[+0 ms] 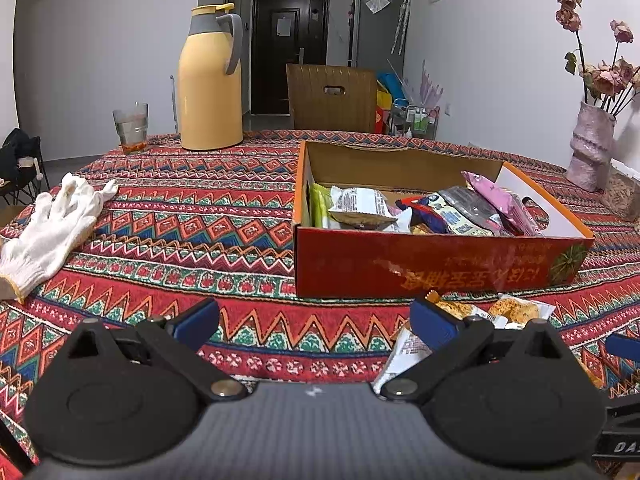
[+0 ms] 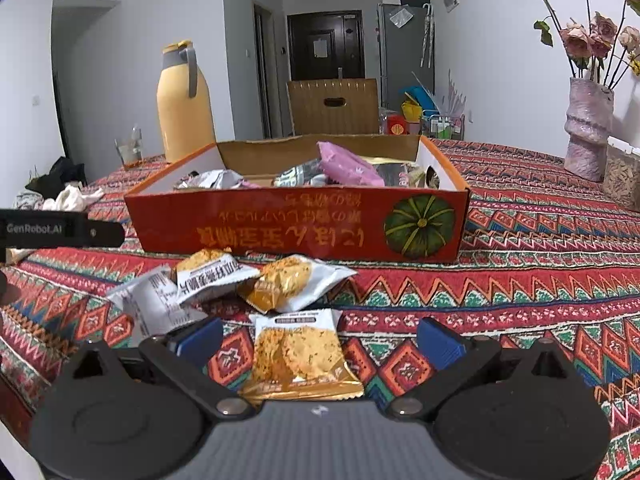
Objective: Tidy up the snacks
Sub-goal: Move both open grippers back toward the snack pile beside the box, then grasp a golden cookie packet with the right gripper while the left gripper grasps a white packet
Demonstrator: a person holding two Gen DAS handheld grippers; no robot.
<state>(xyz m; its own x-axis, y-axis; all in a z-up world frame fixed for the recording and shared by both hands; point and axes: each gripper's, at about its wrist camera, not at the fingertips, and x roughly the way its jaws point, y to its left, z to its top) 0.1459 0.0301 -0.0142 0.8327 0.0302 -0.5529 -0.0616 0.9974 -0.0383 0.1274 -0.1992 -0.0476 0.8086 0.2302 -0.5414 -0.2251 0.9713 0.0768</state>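
Four cracker packets [image 2: 256, 292] lie on the patterned tablecloth [image 2: 540, 280] just in front of the red cardboard box [image 2: 296, 228], which already holds mixed snack packs [image 1: 432, 210]. Right gripper [image 2: 320, 340] is spread wide around the nearest packet without touching it; left gripper [image 1: 316, 320] gapes over bare cloth. Behind the box stand a yellow thermos [image 1: 210, 80] and a glass [image 1: 131, 126]; beyond them, a wooden chair [image 1: 332, 96], dark door [image 1: 290, 44] and fridge [image 1: 378, 28].
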